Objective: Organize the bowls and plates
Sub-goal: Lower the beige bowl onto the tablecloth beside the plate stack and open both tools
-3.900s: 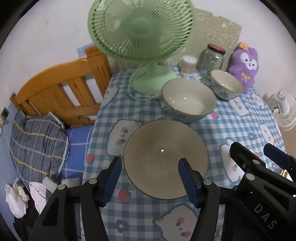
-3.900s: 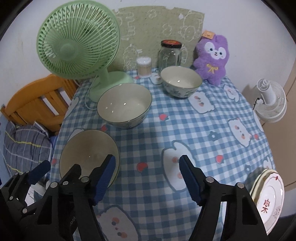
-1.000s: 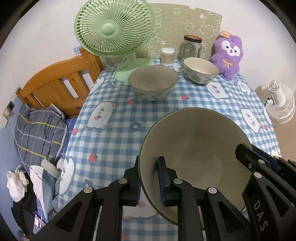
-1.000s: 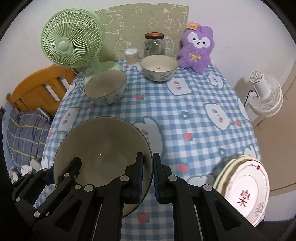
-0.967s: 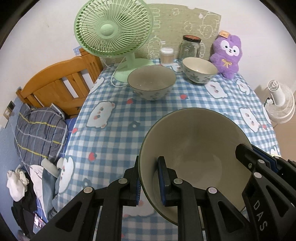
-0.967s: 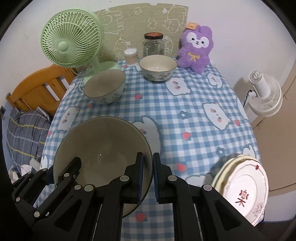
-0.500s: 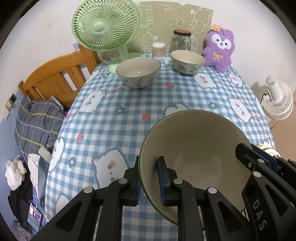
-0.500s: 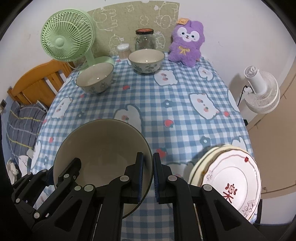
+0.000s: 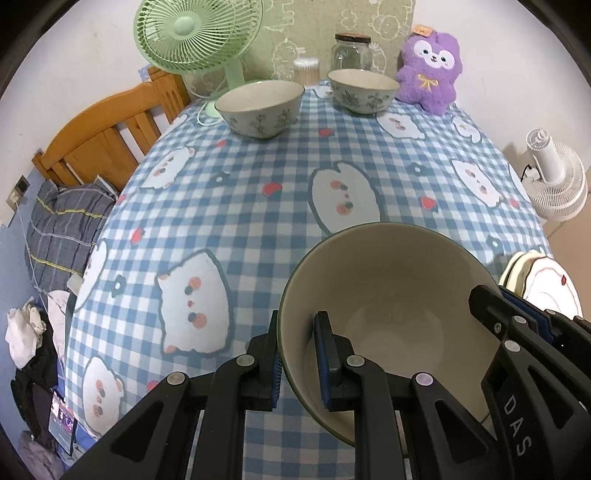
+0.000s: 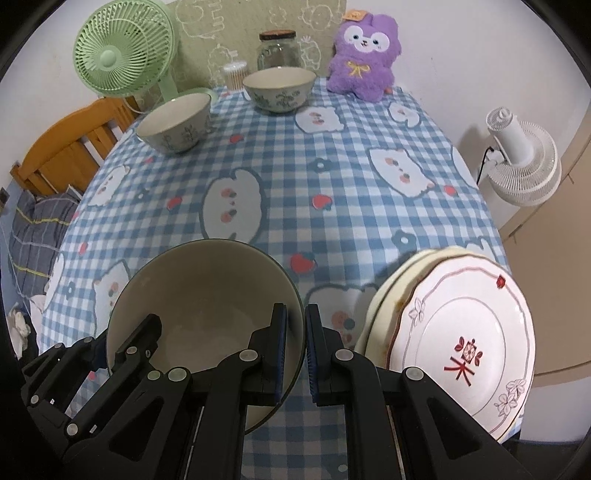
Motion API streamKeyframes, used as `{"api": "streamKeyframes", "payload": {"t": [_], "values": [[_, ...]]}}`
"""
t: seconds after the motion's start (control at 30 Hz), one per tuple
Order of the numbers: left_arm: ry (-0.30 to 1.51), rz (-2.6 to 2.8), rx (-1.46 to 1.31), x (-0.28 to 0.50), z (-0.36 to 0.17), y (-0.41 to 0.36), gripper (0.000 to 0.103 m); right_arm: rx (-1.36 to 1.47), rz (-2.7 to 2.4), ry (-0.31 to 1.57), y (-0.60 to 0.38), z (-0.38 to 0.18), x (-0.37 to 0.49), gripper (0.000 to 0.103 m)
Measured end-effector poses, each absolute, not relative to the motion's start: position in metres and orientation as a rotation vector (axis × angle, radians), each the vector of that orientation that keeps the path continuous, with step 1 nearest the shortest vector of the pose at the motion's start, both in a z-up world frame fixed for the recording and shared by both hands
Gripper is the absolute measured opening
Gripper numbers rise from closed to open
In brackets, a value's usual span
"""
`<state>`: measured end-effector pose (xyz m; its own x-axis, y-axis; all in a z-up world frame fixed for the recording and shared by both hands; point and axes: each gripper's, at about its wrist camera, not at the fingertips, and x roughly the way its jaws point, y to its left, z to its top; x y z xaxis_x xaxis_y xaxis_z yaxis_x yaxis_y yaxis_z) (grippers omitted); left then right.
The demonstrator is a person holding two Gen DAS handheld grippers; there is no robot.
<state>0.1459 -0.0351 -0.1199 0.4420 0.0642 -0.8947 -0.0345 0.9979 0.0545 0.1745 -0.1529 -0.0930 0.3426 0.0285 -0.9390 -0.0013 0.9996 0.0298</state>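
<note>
Both grippers have carried the big bowl (image 9: 388, 295) away from the far side of the bench (image 9: 258, 206) toward its near edge, and the stack of plates (image 10: 461, 332) now looks much closer than a moment ago. The left gripper (image 9: 297, 354) has its fingers (image 9: 327, 354) closed narrow on the bowl's left rim, one inside and one outside. The right gripper (image 10: 294, 349) pinches the opposite rim in the same way. The bowl hangs above the checked cloth, just beside the plates. Two smaller bowls (image 9: 260, 101) stand far back, near the green fan (image 9: 197, 35) and the purple plush toy (image 9: 430, 72).
</note>
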Motion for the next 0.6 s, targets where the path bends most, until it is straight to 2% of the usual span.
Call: {"api": "streamKeyframes", "payload": {"t": [0.47,0.6], "values": [[1.108,0.067,0.052,0.138,-0.128,-0.043,0.013,0.035,0.024,1.243,-0.158,-0.101,0.165,0.013],[1.134,0.054,0.024,0.137,-0.130,-0.042,0.021,0.050,0.030,1.244,-0.159,-0.101,0.163,0.013]]}}
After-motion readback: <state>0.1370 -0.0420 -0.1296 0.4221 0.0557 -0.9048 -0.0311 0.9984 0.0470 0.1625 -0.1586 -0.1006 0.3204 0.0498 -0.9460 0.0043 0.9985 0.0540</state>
